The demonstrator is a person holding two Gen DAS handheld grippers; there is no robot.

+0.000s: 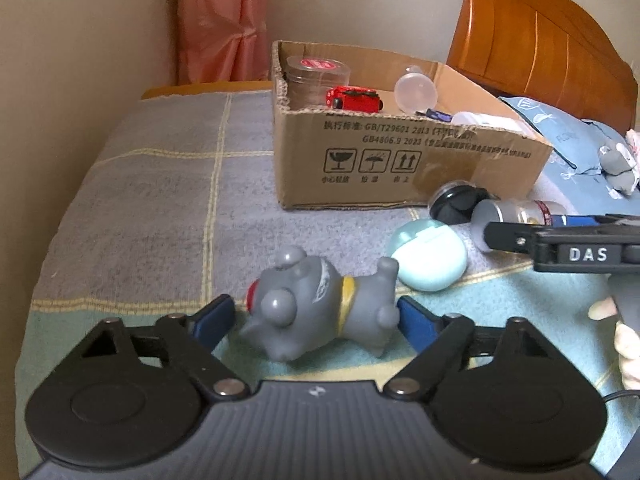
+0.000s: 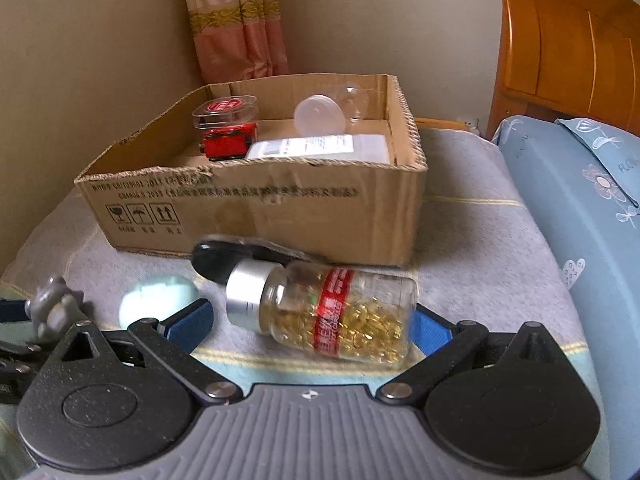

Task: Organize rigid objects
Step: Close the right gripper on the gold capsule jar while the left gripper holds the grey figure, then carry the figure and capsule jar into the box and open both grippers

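A grey toy dog (image 1: 320,308) lies on its side on the blanket, between the open fingers of my left gripper (image 1: 316,316); whether the pads touch it I cannot tell. My right gripper (image 2: 310,322) is open around a glass bottle of golden capsules (image 2: 340,316) with a silver cap, lying on its side. The same bottle (image 1: 516,216) shows in the left wrist view behind the right gripper's finger (image 1: 516,240). The cardboard box (image 1: 400,164) stands behind, holding a red toy car (image 1: 354,98), a clear jar (image 1: 318,76) and a frosted lid (image 1: 416,92).
A mint oval case (image 1: 430,256) and a black round object (image 1: 456,202) lie between toy and bottle. A blue pillow (image 2: 580,216) lies right. A wooden headboard (image 2: 568,40) stands behind. Another grey toy (image 1: 618,164) sits at far right. The wall runs along the left.
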